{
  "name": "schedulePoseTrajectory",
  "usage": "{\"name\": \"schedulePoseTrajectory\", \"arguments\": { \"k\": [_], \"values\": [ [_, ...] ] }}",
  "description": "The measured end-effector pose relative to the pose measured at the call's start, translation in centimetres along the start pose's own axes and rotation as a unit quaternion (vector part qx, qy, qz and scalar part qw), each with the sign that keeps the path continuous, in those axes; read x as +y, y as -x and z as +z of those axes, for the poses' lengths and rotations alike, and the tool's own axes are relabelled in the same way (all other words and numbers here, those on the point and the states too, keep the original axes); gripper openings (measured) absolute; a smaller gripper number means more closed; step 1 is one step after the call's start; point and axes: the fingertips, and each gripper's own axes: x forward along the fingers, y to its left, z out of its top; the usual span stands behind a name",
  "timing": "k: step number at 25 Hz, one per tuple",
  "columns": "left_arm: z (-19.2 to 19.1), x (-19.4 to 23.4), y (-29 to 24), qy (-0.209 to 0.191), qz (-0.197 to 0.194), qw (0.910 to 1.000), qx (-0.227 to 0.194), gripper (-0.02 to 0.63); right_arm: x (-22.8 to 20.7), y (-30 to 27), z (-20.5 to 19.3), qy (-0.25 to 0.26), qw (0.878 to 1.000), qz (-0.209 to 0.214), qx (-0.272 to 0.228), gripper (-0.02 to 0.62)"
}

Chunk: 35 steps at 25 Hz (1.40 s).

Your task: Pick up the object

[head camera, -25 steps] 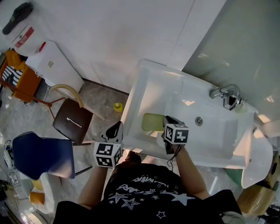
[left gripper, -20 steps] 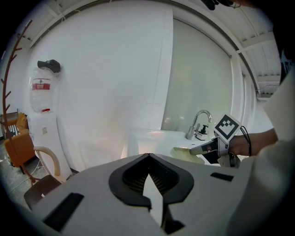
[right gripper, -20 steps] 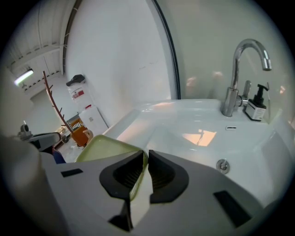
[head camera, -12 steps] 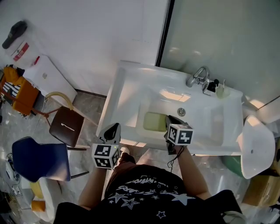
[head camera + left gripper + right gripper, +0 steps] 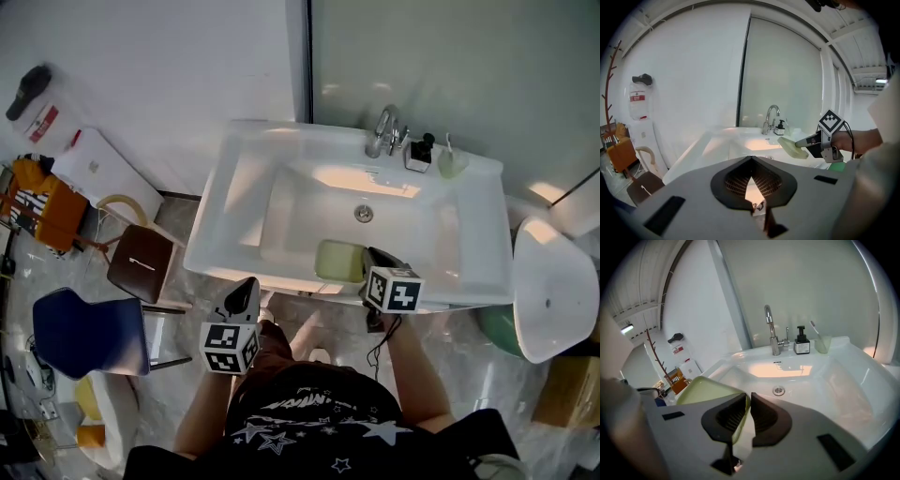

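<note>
A flat pale green dish (image 5: 337, 261) hangs over the front of the white sink (image 5: 225, 220). My right gripper (image 5: 368, 257) is shut on the dish's edge. In the right gripper view the dish (image 5: 705, 391) sticks out to the left of the jaws, clamped by my right gripper (image 5: 748, 398) above the basin (image 5: 825, 380). My left gripper (image 5: 249, 286) hangs below the sink's front left edge, shut with nothing in it. The left gripper view shows my left gripper (image 5: 751, 160) aimed at the sink, with the dish (image 5: 792, 147) and the right gripper (image 5: 809, 141) off to the right.
A chrome tap (image 5: 384, 131), a soap dispenser (image 5: 417, 152) and a cup (image 5: 453, 161) stand along the sink's back rim. A brown chair (image 5: 141, 267) and a blue chair (image 5: 89, 333) stand at left. A white round lid (image 5: 553, 291) sits at right.
The head view has swung, so the sink now sits squarely ahead. The right gripper still holds the green dish over the basin's front. The left gripper stays low at the left.
</note>
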Motion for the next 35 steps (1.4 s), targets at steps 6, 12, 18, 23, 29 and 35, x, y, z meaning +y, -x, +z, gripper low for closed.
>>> {"name": "schedulePoseTrajectory", "arguments": {
  "k": [6,12,18,23,29,35],
  "values": [
    [-1.6,-3.1,0.0,-0.014,-0.019,0.9995,0.020,0.017,-2.6,3.0,-1.2,-0.030,0.999,-0.010,-0.022,0.043],
    [-1.7,-4.8,-1.0,-0.017,-0.044,0.9988,0.013,0.017,-3.9,4.4,-2.3,-0.040,0.998,-0.029,-0.027,0.043],
    [-3.5,-4.0,2.8,-0.007,-0.054,0.9985,0.013,0.017,-1.7,6.1,-3.7,-0.027,0.998,-0.042,-0.029,0.041],
    [-5.5,-3.4,7.1,-0.006,-0.062,0.9979,0.020,0.017,0.7,9.2,-5.8,-0.024,0.998,-0.052,-0.036,0.041],
    [-6.6,-4.1,11.6,-0.014,-0.078,0.9969,0.005,0.017,2.8,13.3,-8.9,-0.025,0.997,-0.062,-0.042,0.041],
    [-8.2,-4.9,15.8,-0.010,-0.090,0.9958,-0.008,0.017,4.6,17.0,-11.3,-0.024,0.996,-0.068,-0.058,0.041]
  ]
}}
